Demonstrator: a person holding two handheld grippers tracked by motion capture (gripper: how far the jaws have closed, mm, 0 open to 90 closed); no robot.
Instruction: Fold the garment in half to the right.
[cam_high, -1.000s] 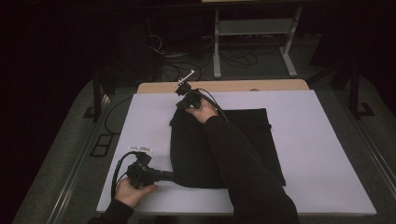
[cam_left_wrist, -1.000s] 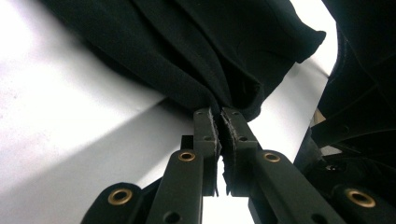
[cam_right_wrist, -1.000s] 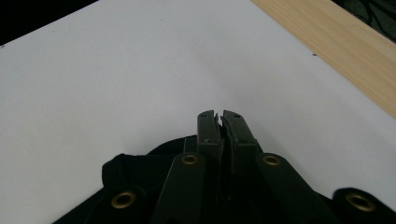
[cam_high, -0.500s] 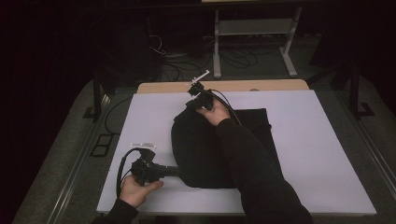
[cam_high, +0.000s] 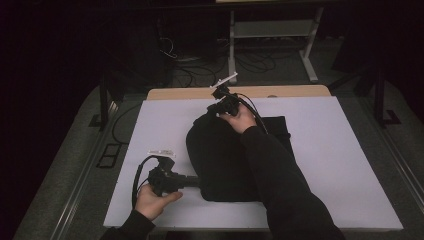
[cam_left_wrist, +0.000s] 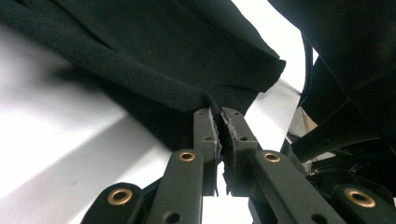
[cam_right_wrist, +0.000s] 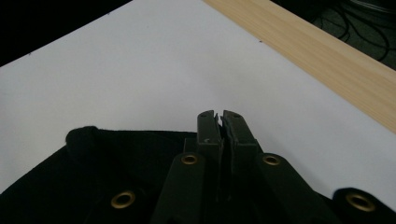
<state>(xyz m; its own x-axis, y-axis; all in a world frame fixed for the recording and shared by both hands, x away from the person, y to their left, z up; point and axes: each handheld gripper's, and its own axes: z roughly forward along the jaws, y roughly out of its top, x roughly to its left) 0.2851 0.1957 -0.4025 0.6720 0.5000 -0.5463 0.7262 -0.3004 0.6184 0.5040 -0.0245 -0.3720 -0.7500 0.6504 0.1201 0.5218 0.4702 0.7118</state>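
Dark floor and cables surround a white-covered counter (cam_high: 340, 165) in the high view, where a black garment (cam_high: 220, 160) lies mid-sheet. At its near-left edge the left tool (cam_high: 196, 181) pinches the cloth; the right tool (cam_high: 220, 107) clamps the far edge. Left gripper view — jaws shut on the garment's folded hem (cam_left_wrist: 140, 79). Right gripper view — jaws closed over black cloth (cam_right_wrist: 93, 177), a wooden strip (cam_right_wrist: 327, 60) beyond.

A dim lab: white-covered table (cam_high: 350, 150), cables (cam_high: 250, 62) across grey floor (cam_high: 70, 170), metal shelf stand (cam_high: 272, 35) behind.
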